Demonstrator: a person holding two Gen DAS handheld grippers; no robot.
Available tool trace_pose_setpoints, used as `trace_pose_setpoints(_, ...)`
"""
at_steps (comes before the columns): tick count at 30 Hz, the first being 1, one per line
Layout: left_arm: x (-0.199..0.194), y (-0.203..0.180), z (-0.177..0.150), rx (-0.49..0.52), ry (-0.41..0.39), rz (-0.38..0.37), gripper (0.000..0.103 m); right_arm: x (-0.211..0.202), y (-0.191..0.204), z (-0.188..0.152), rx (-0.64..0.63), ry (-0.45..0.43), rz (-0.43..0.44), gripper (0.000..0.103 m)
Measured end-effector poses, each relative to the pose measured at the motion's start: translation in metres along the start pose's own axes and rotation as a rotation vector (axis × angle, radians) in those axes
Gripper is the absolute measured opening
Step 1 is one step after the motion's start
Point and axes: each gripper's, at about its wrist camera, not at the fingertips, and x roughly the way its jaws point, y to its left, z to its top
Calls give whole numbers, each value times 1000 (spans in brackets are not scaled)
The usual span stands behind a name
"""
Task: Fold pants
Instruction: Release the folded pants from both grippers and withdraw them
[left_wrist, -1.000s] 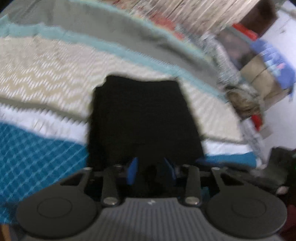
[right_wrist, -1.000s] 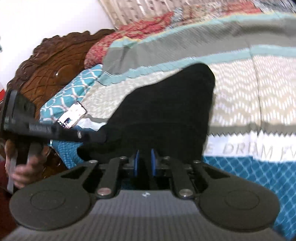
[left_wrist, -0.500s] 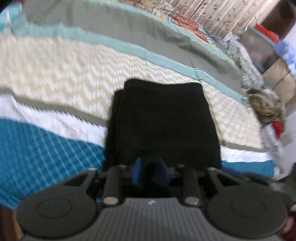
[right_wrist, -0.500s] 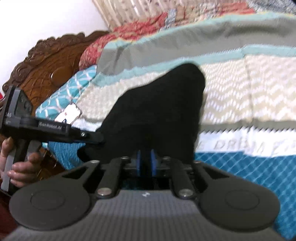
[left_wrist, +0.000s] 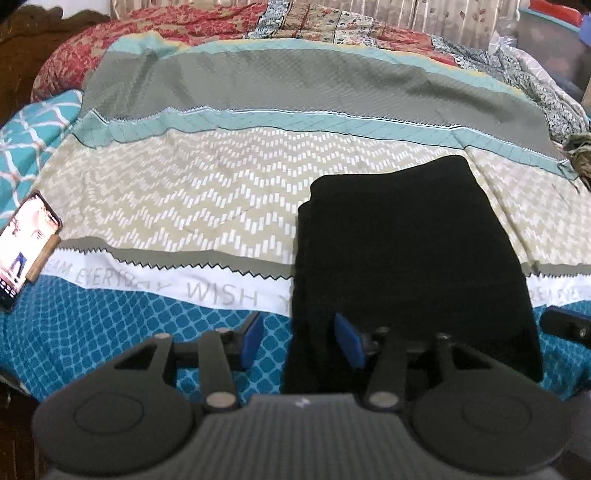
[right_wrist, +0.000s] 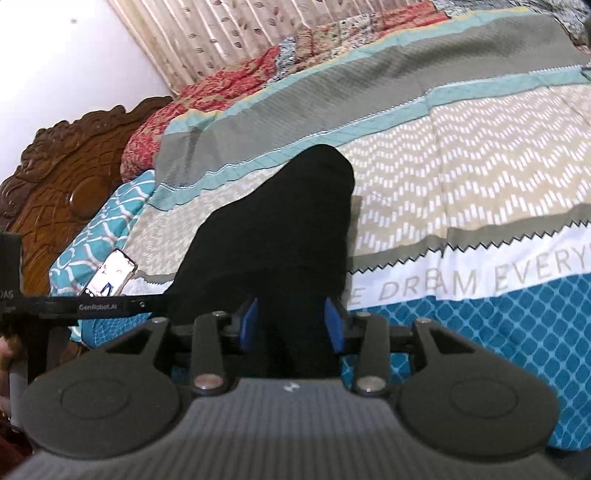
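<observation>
The black pants (left_wrist: 406, 251) lie folded into a compact rectangle on the patterned bedspread (left_wrist: 221, 192). My left gripper (left_wrist: 301, 341) is open at the fold's near left corner, its blue pads astride that edge and holding nothing. In the right wrist view the pants (right_wrist: 284, 229) form a dark heap running away from me. My right gripper (right_wrist: 290, 325) is open with the near end of the cloth between its blue pads, not clamped. The other gripper's black body (right_wrist: 85, 306) shows at the left of that view.
A phone (left_wrist: 22, 243) with a lit screen lies at the bed's left edge, also seen in the right wrist view (right_wrist: 109, 273). A carved wooden headboard (right_wrist: 62, 177) stands at the left. A red patterned quilt (left_wrist: 155, 37) and curtains lie at the far side.
Both grippers have opened and let go of the pants. The left gripper has shifted left, so the folded pants now sit right of centre in its view.
</observation>
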Motion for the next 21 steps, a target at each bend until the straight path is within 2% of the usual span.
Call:
trace_pose_setpoints(12, 2, -2, 0, 37, -32, 58, 52, -2, -15, 2, 72, -18, -38, 52)
trace_pose_setpoints(21, 0, 1, 1, 28, -43, 69, 53, -2, -14, 1, 80, -19, -38, 54)
